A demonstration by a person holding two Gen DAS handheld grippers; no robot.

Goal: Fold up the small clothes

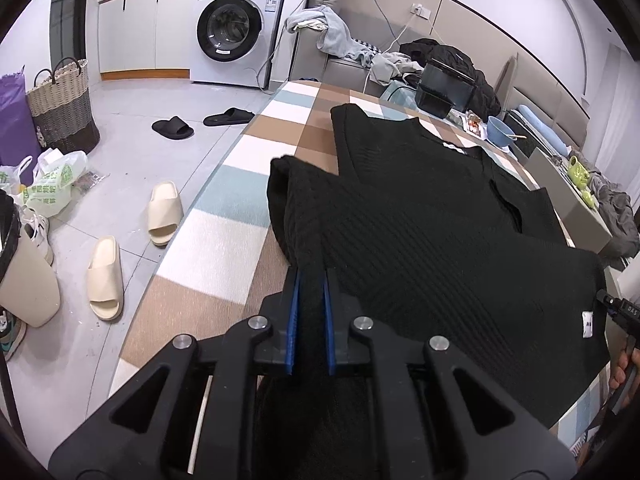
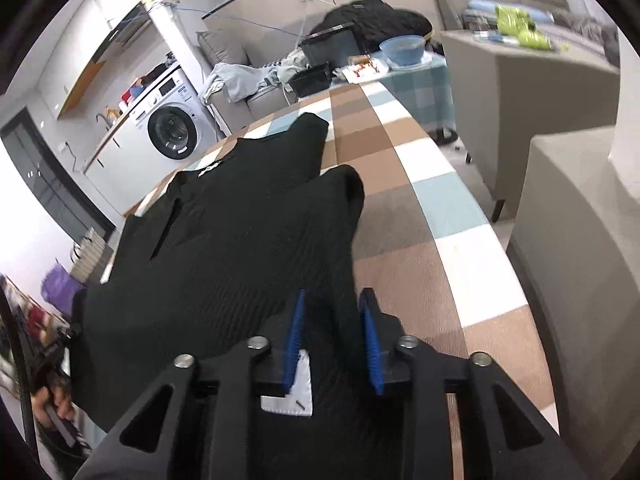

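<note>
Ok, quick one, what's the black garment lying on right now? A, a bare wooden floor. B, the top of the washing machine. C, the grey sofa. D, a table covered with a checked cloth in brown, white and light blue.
D: the black knit top is spread on the checked tablecloth, with brown, white and light blue squares showing around it; the left gripper is pinching its near edge.

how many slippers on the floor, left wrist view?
4. Black slipper and second black slipper lie near the washing machine; cream slipper and second cream slipper lie beside the table edge. Others may be hidden.
</note>
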